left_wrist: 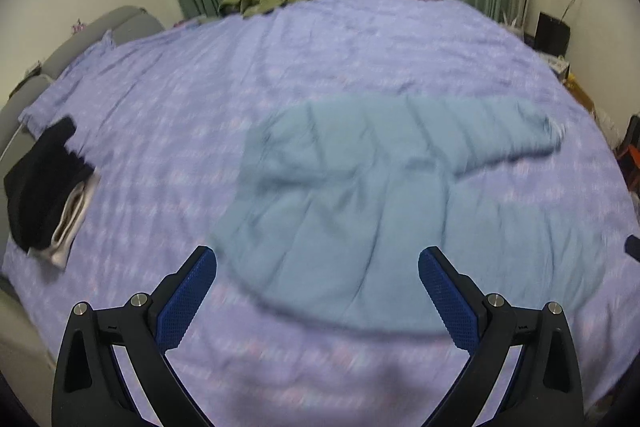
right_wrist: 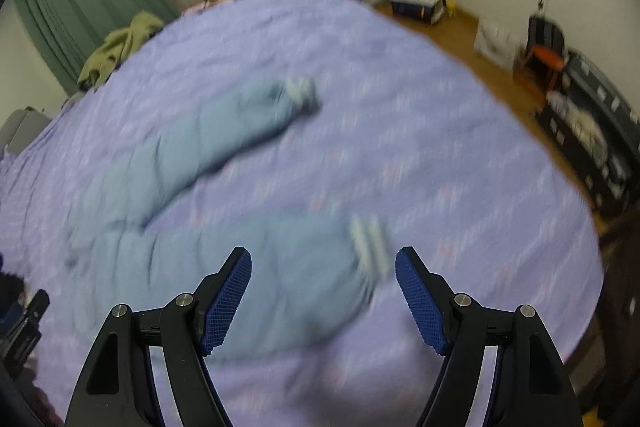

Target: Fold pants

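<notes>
Hovering above a bed covered by a lilac patterned sheet (left_wrist: 280,67), the left gripper (left_wrist: 318,291) had its blue-padded jaws spread wide and empty. In the left wrist view, the light blue soft-fabric pants (left_wrist: 360,195) lay spread flat just beyond the tips, the broad seat nearest and one leg trailing toward the far right. A folded black garment (left_wrist: 40,187) sat at the far left edge of the bed, well apart.

In the right wrist view, the right gripper (right_wrist: 324,291) also had its jaws parted with nothing between them. The near leg's pale striped cuff (right_wrist: 370,243) lay just past the tips, while the other leg angled away to the far left; both were blurred.

A clean fold probably called for each gripper to pinch one edge of the near leg squarely, lifting together so the cloth stayed taut and landed aligned on the far leg.
</notes>
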{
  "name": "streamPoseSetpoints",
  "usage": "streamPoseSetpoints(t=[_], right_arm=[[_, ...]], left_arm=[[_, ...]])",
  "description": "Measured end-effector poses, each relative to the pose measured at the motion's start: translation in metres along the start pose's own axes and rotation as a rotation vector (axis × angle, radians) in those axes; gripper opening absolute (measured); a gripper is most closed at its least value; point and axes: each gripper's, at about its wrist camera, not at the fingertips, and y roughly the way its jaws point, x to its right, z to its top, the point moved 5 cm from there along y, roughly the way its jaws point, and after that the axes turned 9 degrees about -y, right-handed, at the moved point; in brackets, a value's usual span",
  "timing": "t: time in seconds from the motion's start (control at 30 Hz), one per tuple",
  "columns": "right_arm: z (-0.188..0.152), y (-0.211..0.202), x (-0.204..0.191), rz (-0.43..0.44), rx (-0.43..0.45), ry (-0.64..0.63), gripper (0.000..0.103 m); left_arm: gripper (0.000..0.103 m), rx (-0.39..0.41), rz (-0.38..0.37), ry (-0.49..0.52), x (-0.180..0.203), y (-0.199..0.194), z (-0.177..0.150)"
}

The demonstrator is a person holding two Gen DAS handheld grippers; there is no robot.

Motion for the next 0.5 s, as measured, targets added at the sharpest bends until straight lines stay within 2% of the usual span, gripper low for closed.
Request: streamPoseSetpoints(t=[0.1, 0.2, 0.3, 0.37, 0.5], right_arm=[[-0.032, 0.0, -0.021, 0.036, -0.053, 0.001, 0.075], [-0.053, 0.005, -0.036, 0.054, -0.069, 0.022, 0.075], [-0.065, 0.021, -0.042, 0.049, -0.09, 0.099, 0.075], [-0.071, 0.033, -0.045, 0.08, -0.097, 0.194, 0.075], [-0.075, 0.05, -0.056, 0.095, -0.109, 0.233, 0.075]], left_arm=[[0.103, -0.034, 0.014, 0.009, -0.02, -0.001, -0.018], [0.103, -0.063, -0.022, -0.012, -0.04, 0.008, -0.027], [0.102, -0.07, -0.06, -0.035, -0.056, 0.025, -0.027], [0.099, -0.097, -0.075, -0.062, -0.063, 0.04, -0.03], [0.098, -0.143, -0.111, -0.112, -0.064, 0.063, -0.034]])
